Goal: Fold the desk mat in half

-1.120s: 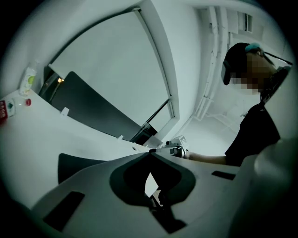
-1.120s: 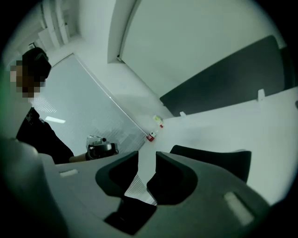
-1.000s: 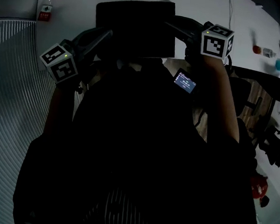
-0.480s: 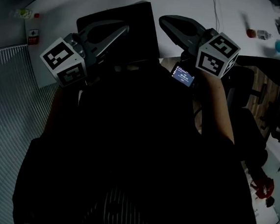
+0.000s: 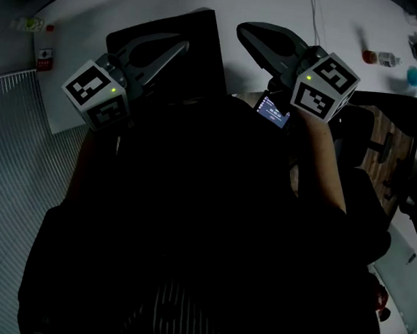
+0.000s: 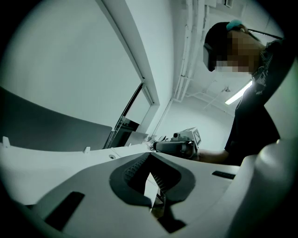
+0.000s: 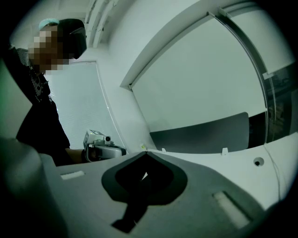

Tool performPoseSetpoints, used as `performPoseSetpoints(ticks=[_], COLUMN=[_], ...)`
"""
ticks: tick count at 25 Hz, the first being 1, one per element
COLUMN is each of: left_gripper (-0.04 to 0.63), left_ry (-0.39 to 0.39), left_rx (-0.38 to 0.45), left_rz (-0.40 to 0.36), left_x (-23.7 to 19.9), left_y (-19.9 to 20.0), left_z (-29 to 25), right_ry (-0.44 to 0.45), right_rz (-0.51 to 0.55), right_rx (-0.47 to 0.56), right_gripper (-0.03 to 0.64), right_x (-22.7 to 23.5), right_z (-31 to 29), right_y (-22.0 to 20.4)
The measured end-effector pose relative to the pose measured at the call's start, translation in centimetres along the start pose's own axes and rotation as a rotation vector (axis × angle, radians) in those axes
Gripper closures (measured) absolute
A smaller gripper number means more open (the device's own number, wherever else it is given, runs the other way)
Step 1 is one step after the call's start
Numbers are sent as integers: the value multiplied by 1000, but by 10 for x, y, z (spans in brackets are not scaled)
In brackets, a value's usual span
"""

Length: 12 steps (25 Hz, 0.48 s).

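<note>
Left tongs (image 6: 149, 157) and right tongs (image 7: 145, 154) are both pinched closed with nothing between their pads, each aimed roughly level across the room rather than down at the mat. The dark desk mat (image 5: 204, 59) lies flat on the white worktop (image 5: 282, 8) as a compact rectangle, with the left tongs hanging over its near part. It looks already folded, so probably only an edge check is left, though the dim head view does not show the layers.
</note>
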<state>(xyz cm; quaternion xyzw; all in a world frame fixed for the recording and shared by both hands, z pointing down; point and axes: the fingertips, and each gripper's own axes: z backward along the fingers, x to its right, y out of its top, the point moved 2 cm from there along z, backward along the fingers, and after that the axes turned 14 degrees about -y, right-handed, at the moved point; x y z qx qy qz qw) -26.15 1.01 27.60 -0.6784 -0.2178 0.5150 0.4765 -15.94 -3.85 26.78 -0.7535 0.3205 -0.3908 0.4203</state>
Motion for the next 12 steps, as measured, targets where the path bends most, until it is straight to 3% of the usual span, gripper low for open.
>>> performPoseSetpoints(ticks=[12], left_gripper=[588], left_ry=[27], left_rx=[35], left_rz=[23], left_x=[-3], left_y=[-3], left_z=[-10], right_ry=[26], right_rz=[15], right_rx=[-3], right_gripper=[614], right_x=[11], right_z=[9], right_y=[3])
